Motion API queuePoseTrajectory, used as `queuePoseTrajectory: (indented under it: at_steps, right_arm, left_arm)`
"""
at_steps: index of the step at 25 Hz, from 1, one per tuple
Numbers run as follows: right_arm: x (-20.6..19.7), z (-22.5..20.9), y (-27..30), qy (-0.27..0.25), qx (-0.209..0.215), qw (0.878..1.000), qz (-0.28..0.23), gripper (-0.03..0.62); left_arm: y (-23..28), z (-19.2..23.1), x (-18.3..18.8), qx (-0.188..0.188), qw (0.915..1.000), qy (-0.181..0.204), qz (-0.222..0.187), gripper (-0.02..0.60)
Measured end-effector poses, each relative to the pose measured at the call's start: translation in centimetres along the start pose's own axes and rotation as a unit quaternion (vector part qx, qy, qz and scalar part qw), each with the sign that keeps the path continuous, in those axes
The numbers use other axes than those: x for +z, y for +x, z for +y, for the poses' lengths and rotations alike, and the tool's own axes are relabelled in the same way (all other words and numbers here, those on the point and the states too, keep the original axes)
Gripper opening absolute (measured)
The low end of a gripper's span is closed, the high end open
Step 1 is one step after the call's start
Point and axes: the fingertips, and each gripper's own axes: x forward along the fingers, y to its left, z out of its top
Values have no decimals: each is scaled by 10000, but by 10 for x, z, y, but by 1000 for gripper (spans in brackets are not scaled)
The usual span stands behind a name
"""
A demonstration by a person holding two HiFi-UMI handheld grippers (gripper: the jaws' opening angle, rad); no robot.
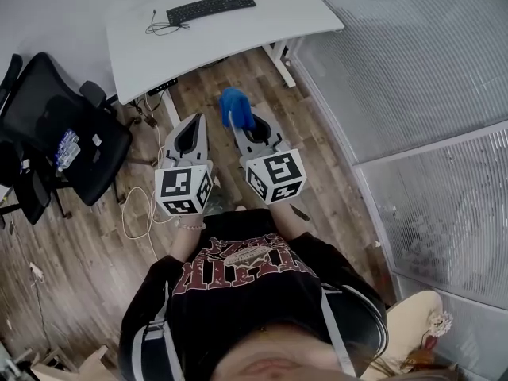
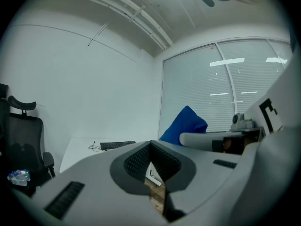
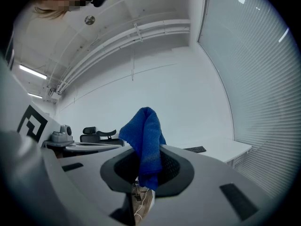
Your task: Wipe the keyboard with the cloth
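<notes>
**A:** Head view first. Where's the cloth?

**B:** The blue cloth sits bunched over the tips of the right tongs, above the wood floor. The left tongs hang just beside them, pointing the same way.

**A:** And the keyboard?

**B:** The keyboard lies on the white bench, near its far edge. A coiled cable lies at its left end. Both tongs are well short of the bench's near edge.

**A:** Room to move?

**B:** Bare floor lies between the tongs and the bench. A black chair stands at the left, and a ribbed wall runs along the right.

**A:** What does the left gripper view add?

**B:** The jaw state, which the head view doesn't settle. The left tongs are closed with the tips meeting, and they hold nothing. A thin slit of floor shows lower down. The cloth pokes up at the right. The keyboard looks small and far off on the bench, and the chair is at the left edge.

**A:** And the right gripper view?

**B:** The grip itself, hidden under the bunch from above. The right tongs are clamped on the cloth. A fold stands up over the jaws and a tail hangs into the recess. One end of the keyboard shows on the bench at the right, and the bench corner lies just beside the wall.
</notes>
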Motion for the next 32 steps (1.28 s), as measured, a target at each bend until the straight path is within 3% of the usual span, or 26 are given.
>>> queuePoseTrajectory:
  at_steps: [16, 32]
  right_arm:
    - [14, -33, 125, -85, -431, 9989, -146, 64]
    - [15, -41, 182, -142, -541, 9984, -28, 64]
  left_arm:
    - [103, 76, 23, -616, 9979, 179, 10, 32]
    - [144, 114, 29, -875, 9961, 27, 78, 32]
